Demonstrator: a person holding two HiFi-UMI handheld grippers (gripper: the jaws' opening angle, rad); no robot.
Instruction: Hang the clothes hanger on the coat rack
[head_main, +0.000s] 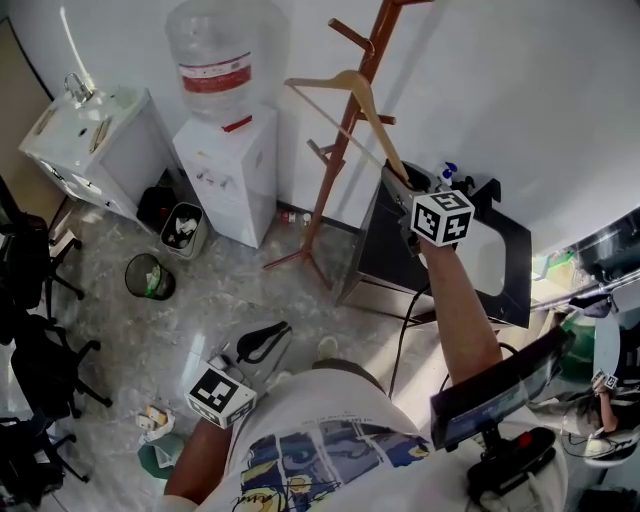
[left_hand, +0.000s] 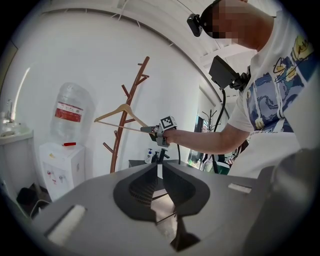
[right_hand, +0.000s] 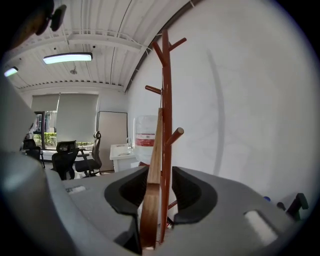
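- Coat rack (head_main: 322, 200): red-brown wooden pole with upward-slanting pegs, standing on the floor against the white wall, ahead of the person and slightly to the right.
- Hanger (head_main: 372, 112): pale wood, up among the rack's pegs.
  - Its top is right at the pole. Whether the hook is seated on a peg cannot be told from any view.
  - Its long axis runs from the far tip on the left, past the pole, and slopes down to the near tip at the right gripper (head_main: 403, 180).
- Right gripper, raised at arm's length:
  - Its own view shows the near arm of the hanger edge-on between the jaws, rising away along the line of sight, with the pole just behind it.
  - The wood lies against the left pad, and a clear gap shows on the right side. Jaws released, not pinching.
  - This hand is the one at the hanger.
- Left gripper (head_main: 262, 342): held low near the person's waist, well apart from the rack. Jaws drawn almost together, with nothing between them.
- Judgement: if the hook is on a peg, the next move is to draw the right gripper back along the hanger's long axis without dragging the tip. If it is not, the hanger may swing or drop.
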